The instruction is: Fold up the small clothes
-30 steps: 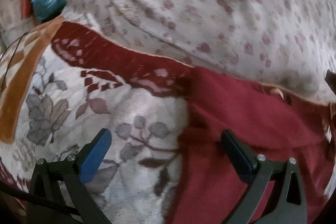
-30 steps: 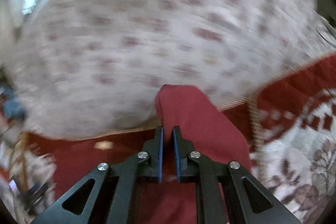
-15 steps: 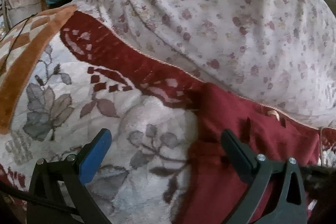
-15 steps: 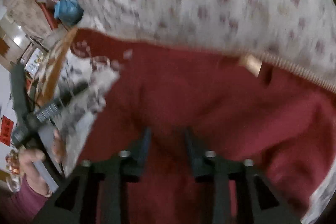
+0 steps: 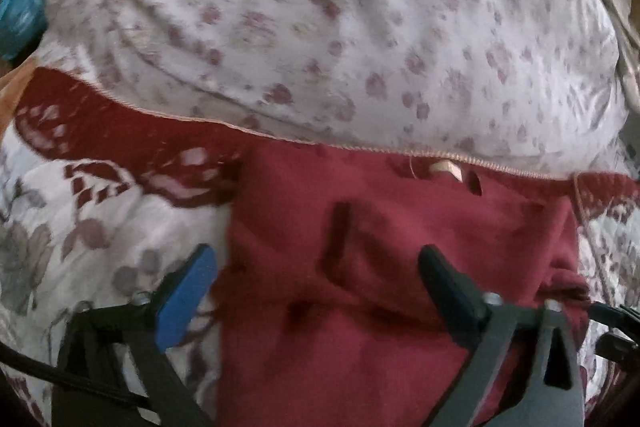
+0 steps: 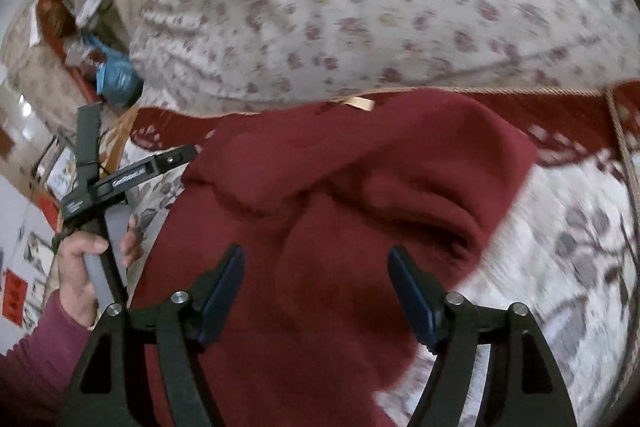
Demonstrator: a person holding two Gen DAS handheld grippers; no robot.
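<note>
A dark red garment (image 5: 380, 267) lies on a flower-patterned blanket (image 5: 100, 227), partly folded, with a small beige label (image 5: 446, 169) at its far edge. In the right wrist view the garment (image 6: 340, 207) has a sleeve or flap folded over its middle. My left gripper (image 5: 316, 267) is open and empty, hovering over the garment's left edge. My right gripper (image 6: 316, 267) is open and empty above the garment's near part. The left gripper also shows in the right wrist view (image 6: 120, 179), held by a hand at the garment's left side.
A large pale pillow with small red flowers (image 5: 340, 27) lies right behind the garment. The blanket has a dark red border (image 5: 120, 139) and a cord trim (image 6: 620, 147). A blue bag (image 6: 116, 79) and room clutter sit far left.
My right gripper has let go of the red cloth and opened wide; the flap now lies folded on the garment. My left gripper has shifted right over the garment's edge.
</note>
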